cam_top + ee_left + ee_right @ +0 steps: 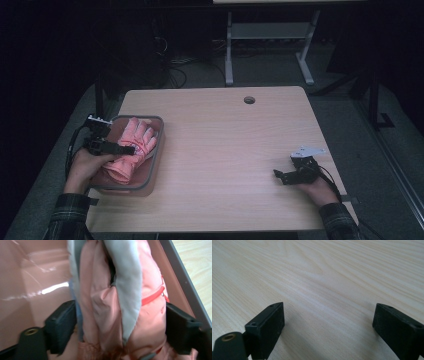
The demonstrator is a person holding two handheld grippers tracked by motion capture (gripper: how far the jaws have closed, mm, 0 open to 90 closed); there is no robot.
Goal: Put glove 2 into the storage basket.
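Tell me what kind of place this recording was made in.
Most likely a lab or workshop room set up for recording, not a home. A plain wooden table stands on grey carpet, another desk's metal legs and loose cables show behind it, and the surroundings are dark.

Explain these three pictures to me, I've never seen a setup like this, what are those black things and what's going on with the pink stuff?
A person sits at a wooden table holding a hand-held gripper in each hand. One camera looks down from above; the other two ride on the grippers, looking along their black jaws. The left gripper is in a pink bin, its wide-open jaws on either side of pink gloves lying there; whether the pads touch them is hard to tell. The right gripper rests open over bare table, holding nothing.
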